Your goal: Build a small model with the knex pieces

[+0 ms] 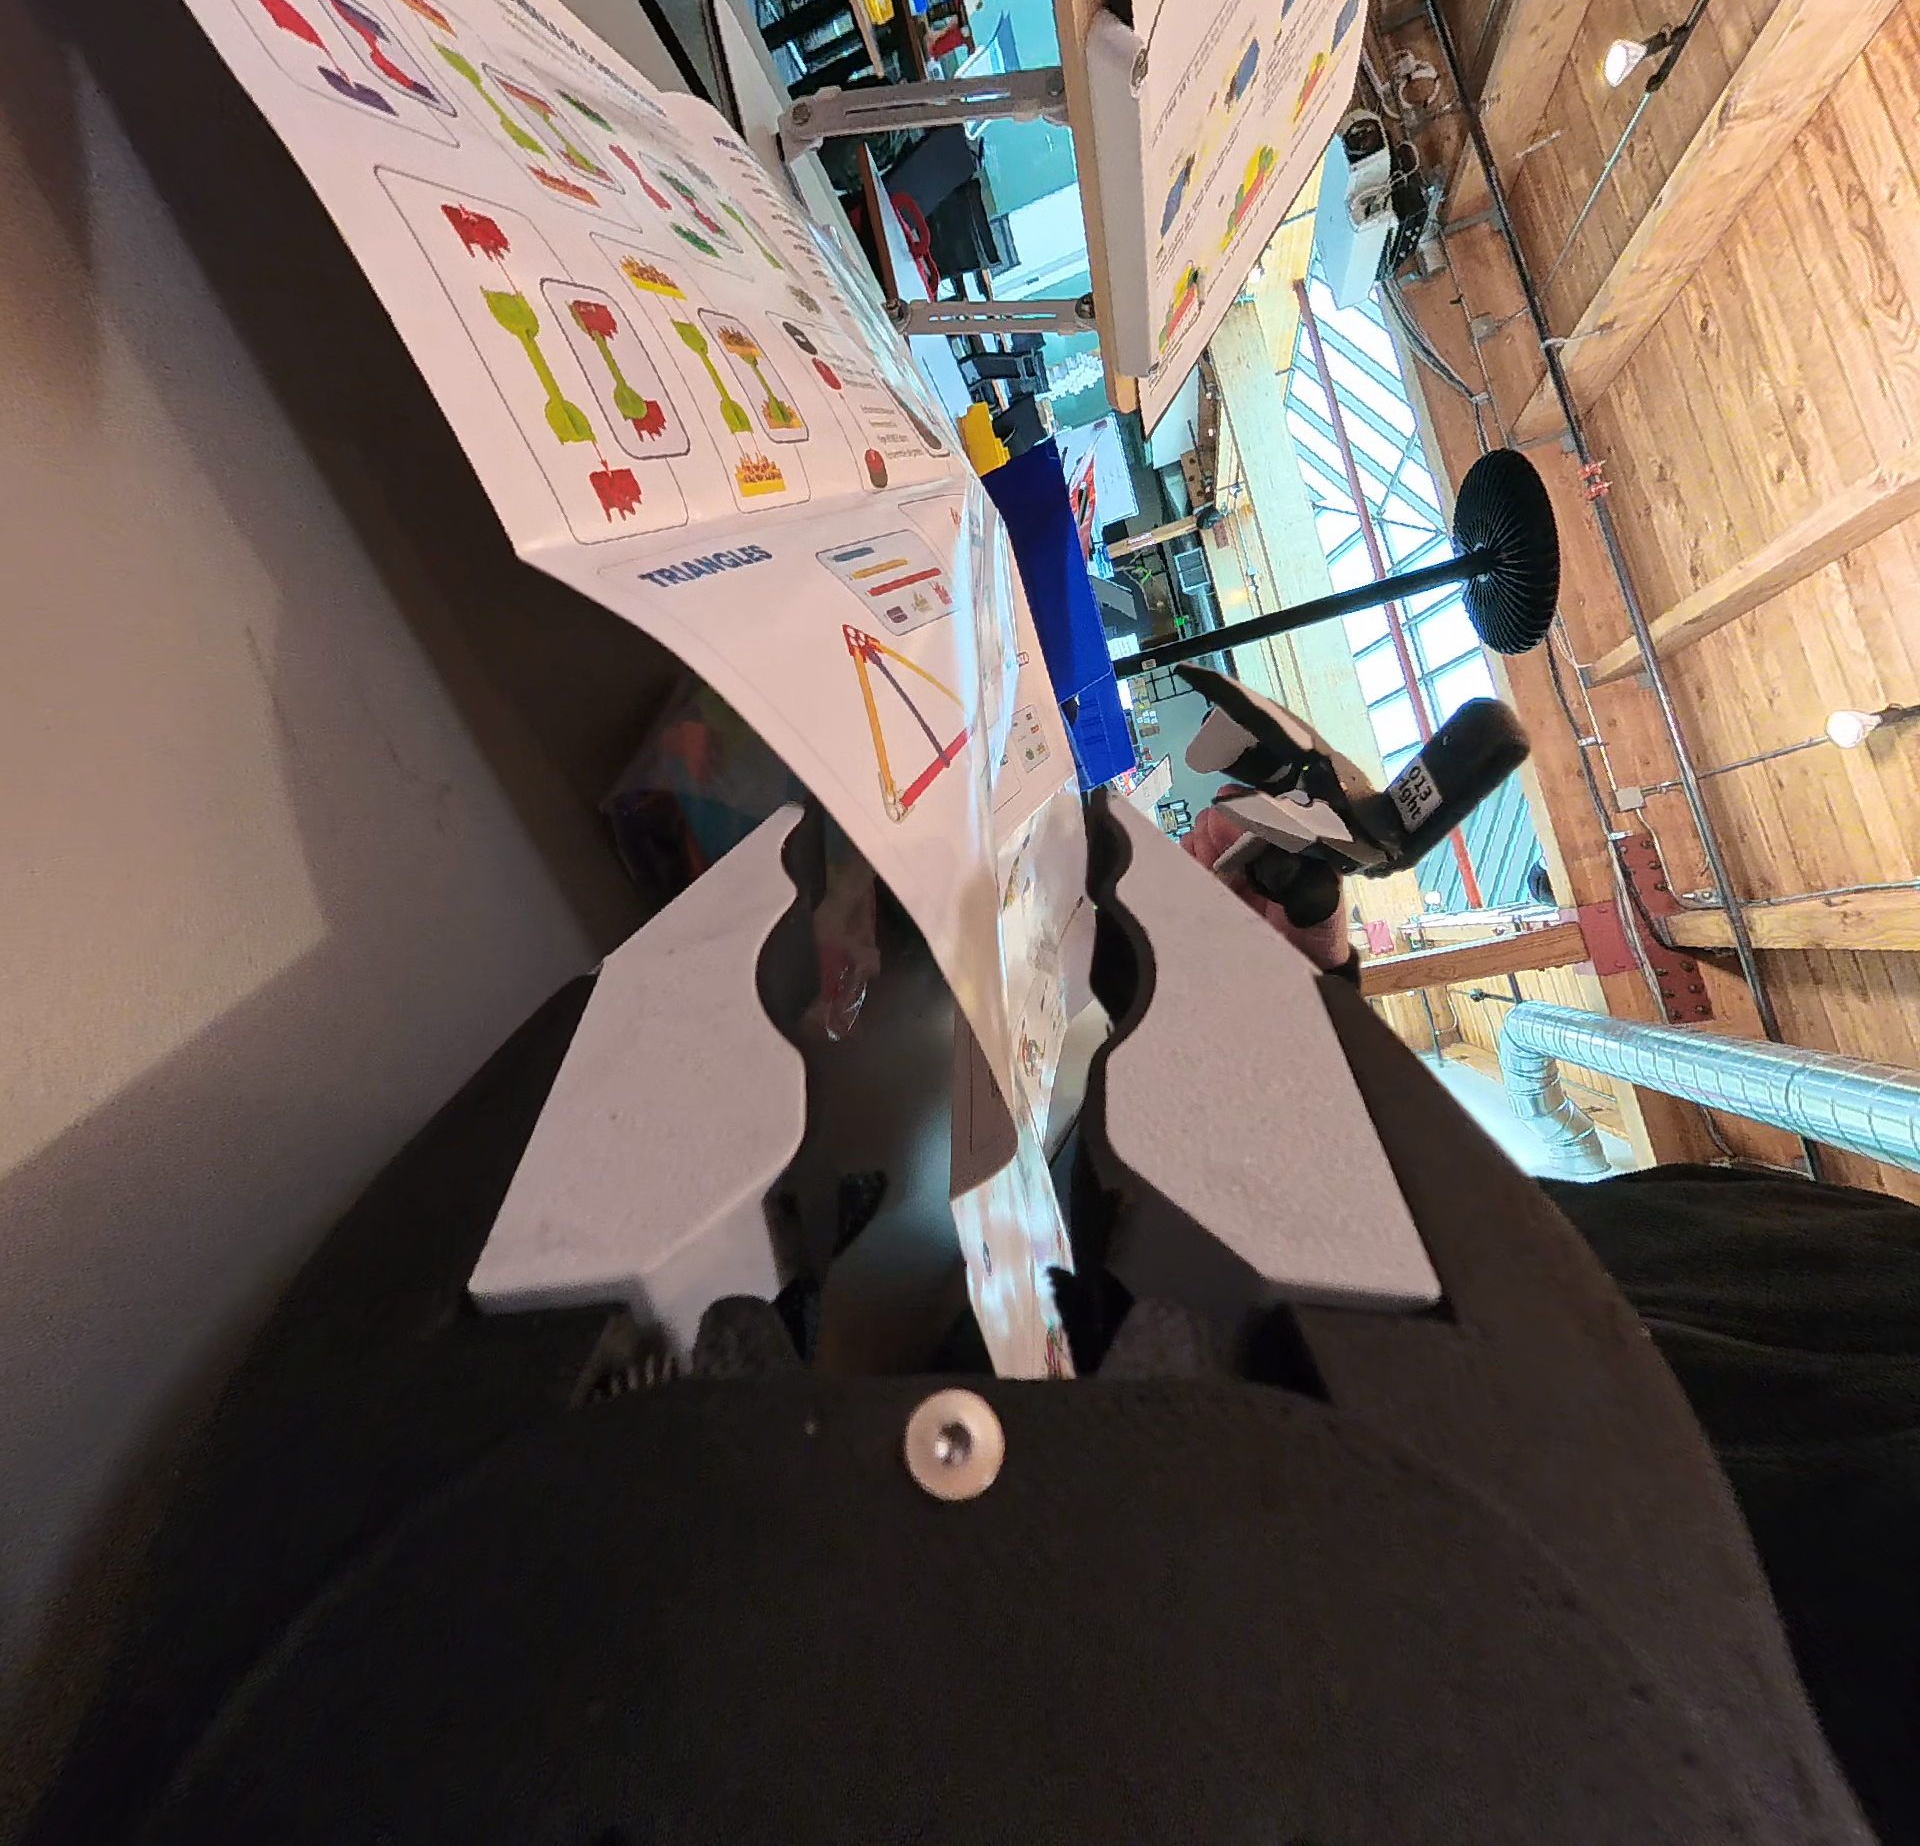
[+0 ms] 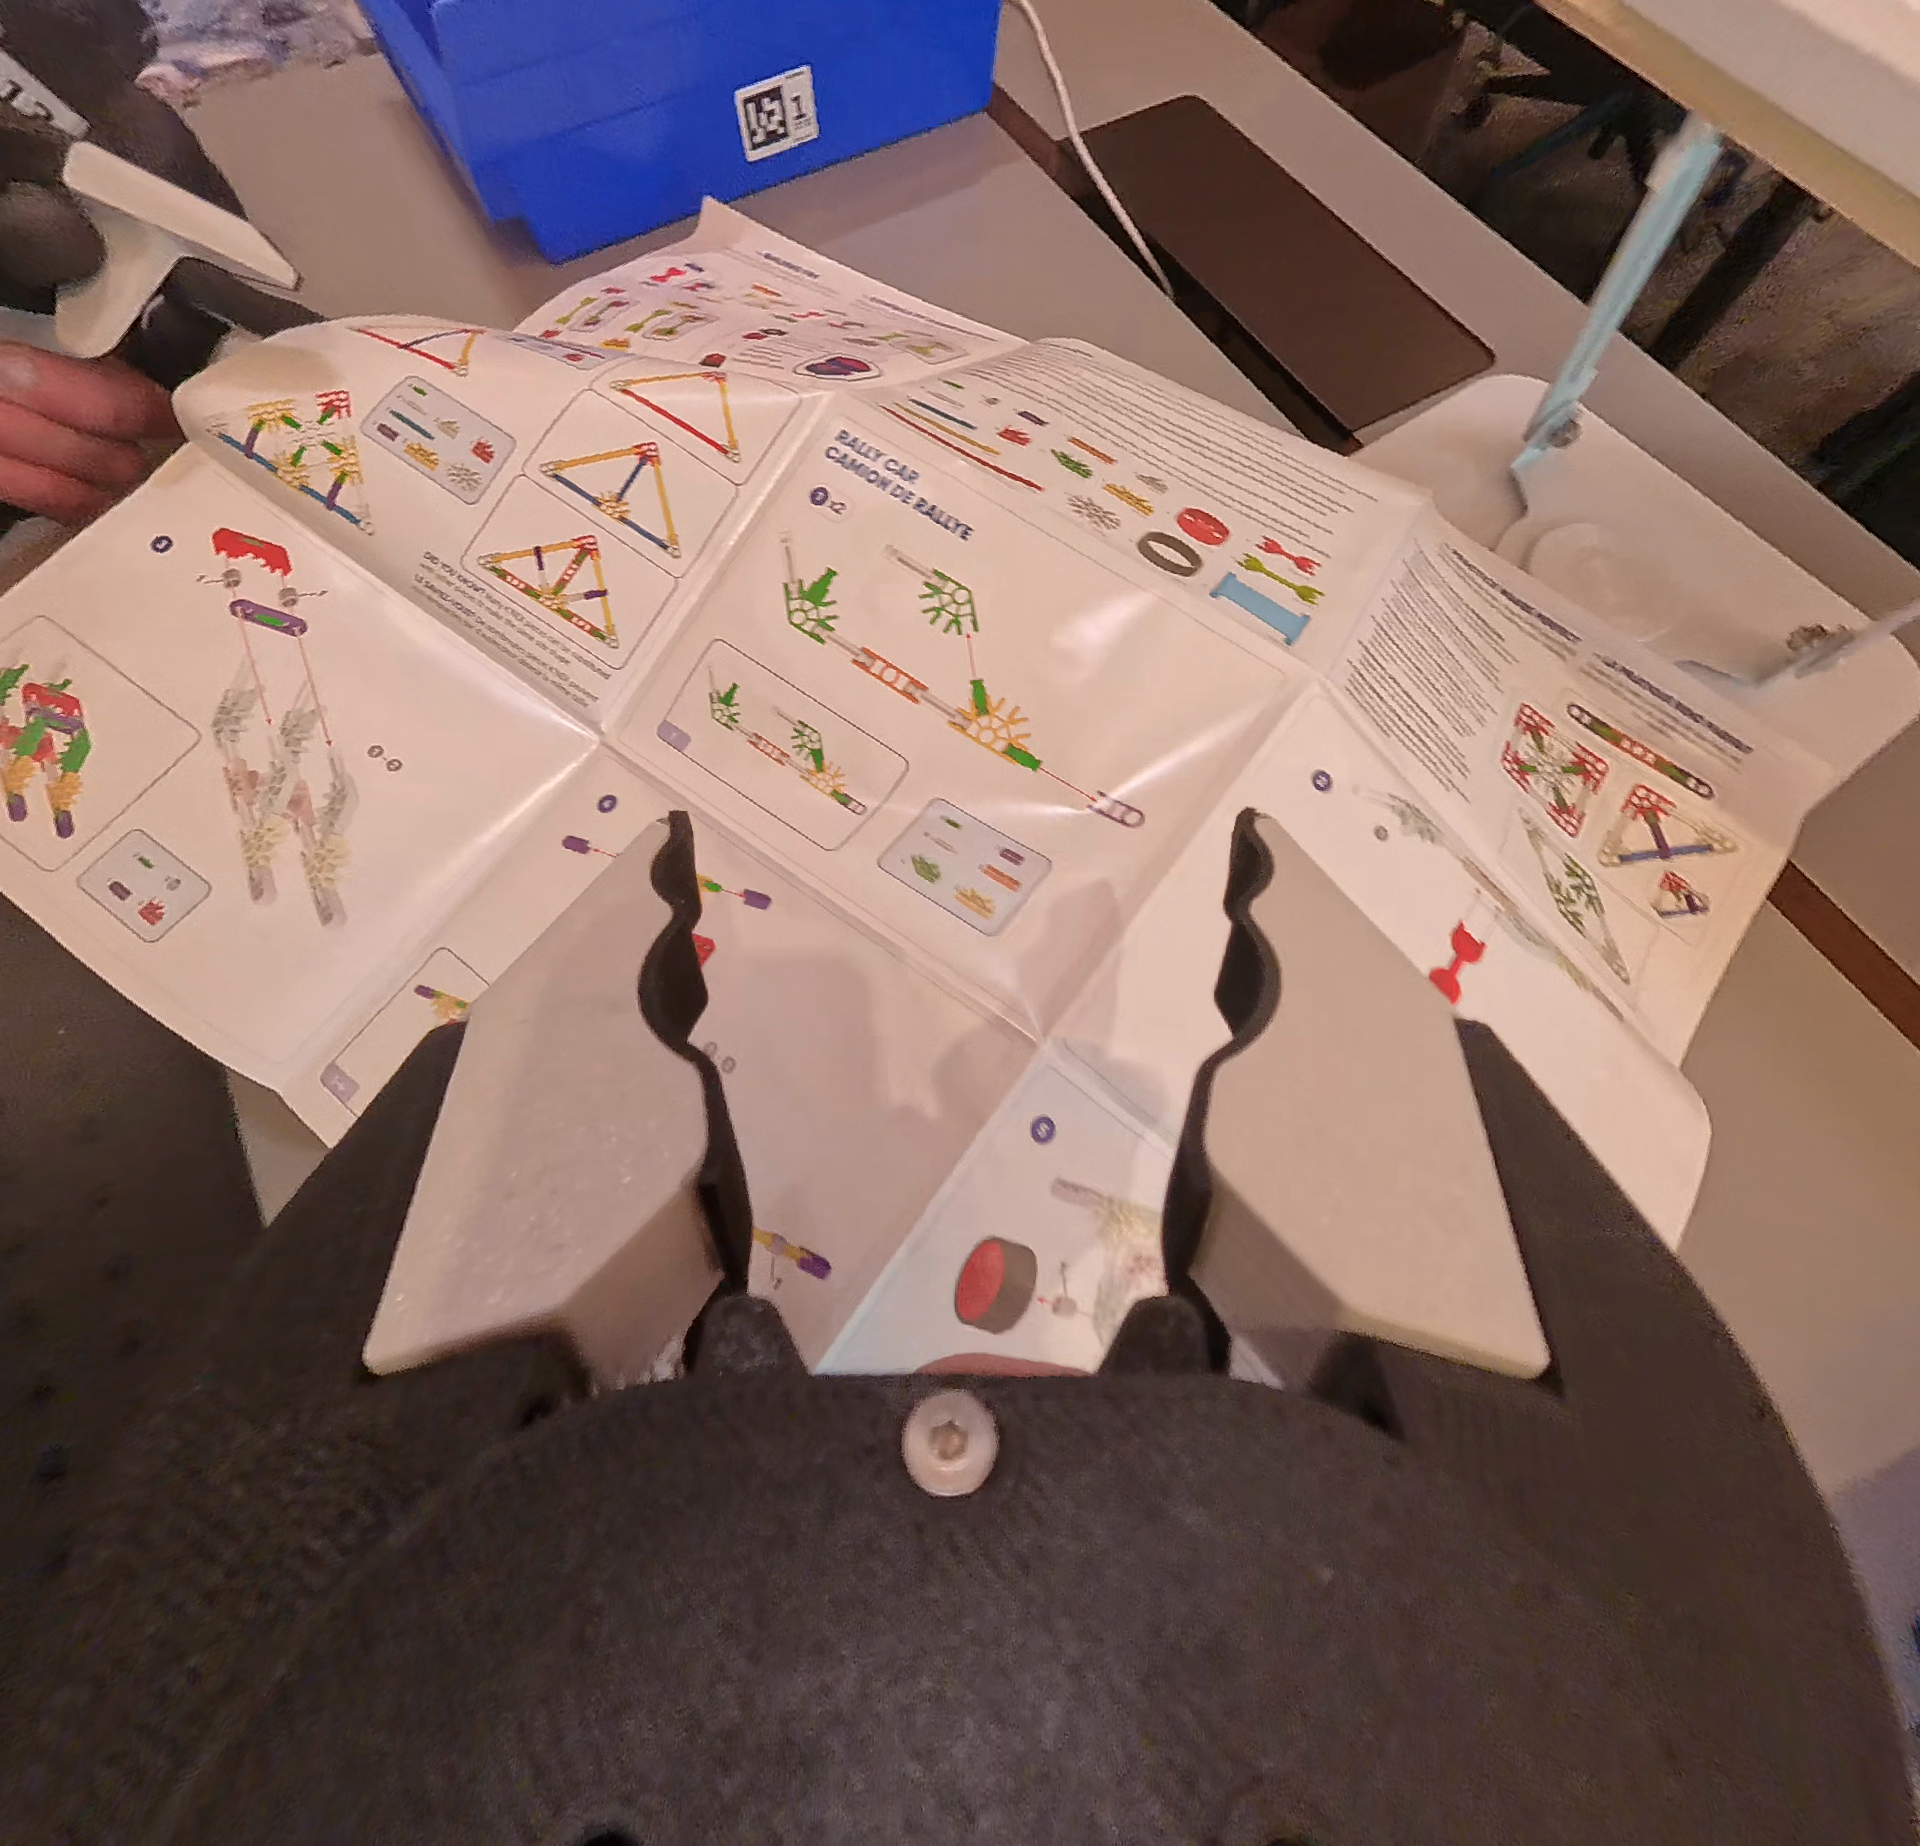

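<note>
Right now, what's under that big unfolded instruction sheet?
The sheet lies spread on a grey table, which shows round its edges. A white base sits under its right corner. Anything else beneath is covered.

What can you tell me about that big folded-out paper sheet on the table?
The instruction sheet is glossy white paper, creased into rectangular panels printed with colourful building-toy diagrams. It lies unfolded on the grey table, in front of the blue bin. Its far left corner is curled up where the left gripper has the edge between its fingers. The right gripper hovers open above its near edge.
</note>
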`<action>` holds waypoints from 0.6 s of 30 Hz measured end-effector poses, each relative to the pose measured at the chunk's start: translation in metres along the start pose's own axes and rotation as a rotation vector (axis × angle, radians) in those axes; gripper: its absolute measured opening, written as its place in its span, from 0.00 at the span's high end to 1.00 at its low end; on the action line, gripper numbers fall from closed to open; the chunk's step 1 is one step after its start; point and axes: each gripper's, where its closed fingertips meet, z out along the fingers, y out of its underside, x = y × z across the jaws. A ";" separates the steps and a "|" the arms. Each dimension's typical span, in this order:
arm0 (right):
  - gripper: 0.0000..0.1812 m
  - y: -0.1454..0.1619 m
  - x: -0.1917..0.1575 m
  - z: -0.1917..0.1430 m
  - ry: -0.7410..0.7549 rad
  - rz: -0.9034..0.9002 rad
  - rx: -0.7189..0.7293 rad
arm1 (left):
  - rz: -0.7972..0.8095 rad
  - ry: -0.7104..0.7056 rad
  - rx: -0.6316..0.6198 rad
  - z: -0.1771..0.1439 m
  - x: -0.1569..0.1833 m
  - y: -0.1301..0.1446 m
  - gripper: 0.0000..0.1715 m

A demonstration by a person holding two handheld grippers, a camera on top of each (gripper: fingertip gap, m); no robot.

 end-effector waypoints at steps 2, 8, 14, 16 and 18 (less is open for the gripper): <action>0.45 0.006 0.011 -0.008 0.020 0.033 0.008 | -0.002 0.011 0.008 0.000 0.002 -0.002 0.72; 0.45 0.029 0.041 -0.031 0.089 0.104 0.010 | -0.004 0.004 0.011 0.004 0.001 -0.005 0.72; 0.45 0.044 0.051 -0.047 0.118 0.137 0.018 | -0.005 0.013 0.012 0.009 0.004 -0.009 0.71; 0.45 0.047 0.052 -0.050 0.122 0.144 0.019 | -0.004 0.014 0.014 0.011 0.004 -0.010 0.71; 0.45 0.049 0.052 -0.053 0.124 0.148 0.023 | -0.005 0.017 0.018 0.012 0.005 -0.012 0.72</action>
